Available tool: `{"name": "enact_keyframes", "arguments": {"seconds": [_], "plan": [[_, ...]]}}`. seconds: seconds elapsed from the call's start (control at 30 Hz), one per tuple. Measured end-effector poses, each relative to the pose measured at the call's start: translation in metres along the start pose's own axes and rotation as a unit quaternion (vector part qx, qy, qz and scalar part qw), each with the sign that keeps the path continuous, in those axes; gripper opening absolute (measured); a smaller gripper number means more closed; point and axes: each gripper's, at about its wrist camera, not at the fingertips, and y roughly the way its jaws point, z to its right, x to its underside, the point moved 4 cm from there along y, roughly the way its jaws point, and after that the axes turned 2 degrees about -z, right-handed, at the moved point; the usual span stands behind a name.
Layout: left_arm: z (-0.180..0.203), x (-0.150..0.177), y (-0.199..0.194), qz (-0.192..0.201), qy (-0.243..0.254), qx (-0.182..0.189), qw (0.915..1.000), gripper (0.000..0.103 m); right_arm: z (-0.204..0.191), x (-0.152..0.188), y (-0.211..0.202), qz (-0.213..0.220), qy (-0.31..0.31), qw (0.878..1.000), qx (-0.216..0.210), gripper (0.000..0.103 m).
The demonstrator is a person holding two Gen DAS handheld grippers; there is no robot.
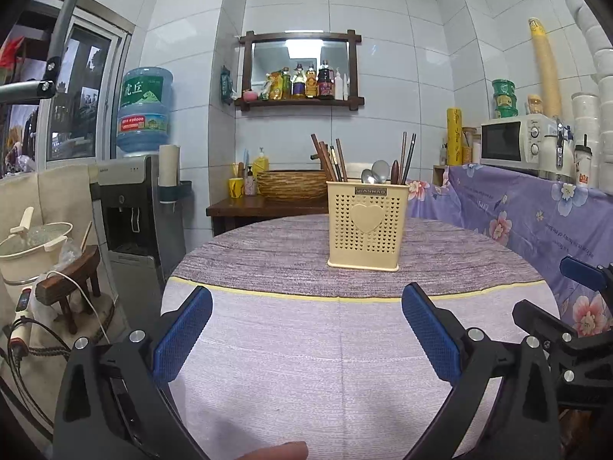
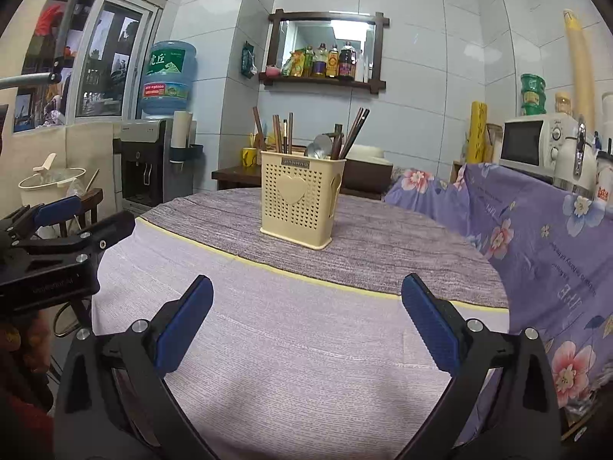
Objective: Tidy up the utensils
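Note:
A cream plastic utensil holder [image 1: 364, 226] [image 2: 300, 209] with a heart on its front stands upright on the round table [image 1: 306, 345] [image 2: 306, 345]. Brown chopsticks [image 1: 337, 161] [image 2: 281, 132] and metal spoons [image 1: 375, 174] [image 2: 318, 147] stick out of its top. My left gripper [image 1: 306, 303] hovers open over the table's near side, well short of the holder, with nothing between its blue pads [image 1: 184, 333]. My right gripper [image 2: 306, 291] is likewise open and empty, the holder ahead and slightly left. Each gripper shows at the edge of the other's view.
A purple floral cloth [image 1: 517, 214] [image 2: 536, 237] covers a counter to the right, with a microwave [image 1: 513, 142] [image 2: 536, 142] on it. A water dispenser [image 1: 130, 199] [image 2: 153, 161] and a stool [image 1: 72, 280] stand left. A wicker basket [image 1: 291, 184] sits on a dark side table behind.

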Motion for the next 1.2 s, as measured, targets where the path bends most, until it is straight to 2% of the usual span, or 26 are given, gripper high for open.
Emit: {"name": "enact_keyframes", "arguments": {"seconds": [1.2], "plan": [[-0.0049, 0.0063, 0.001, -0.021, -0.01, 0.016, 0.9996, 0.098, 0.0063, -0.0057, 0.0022, -0.002, 0.012, 1.0, 0.001, 0.097]]}}
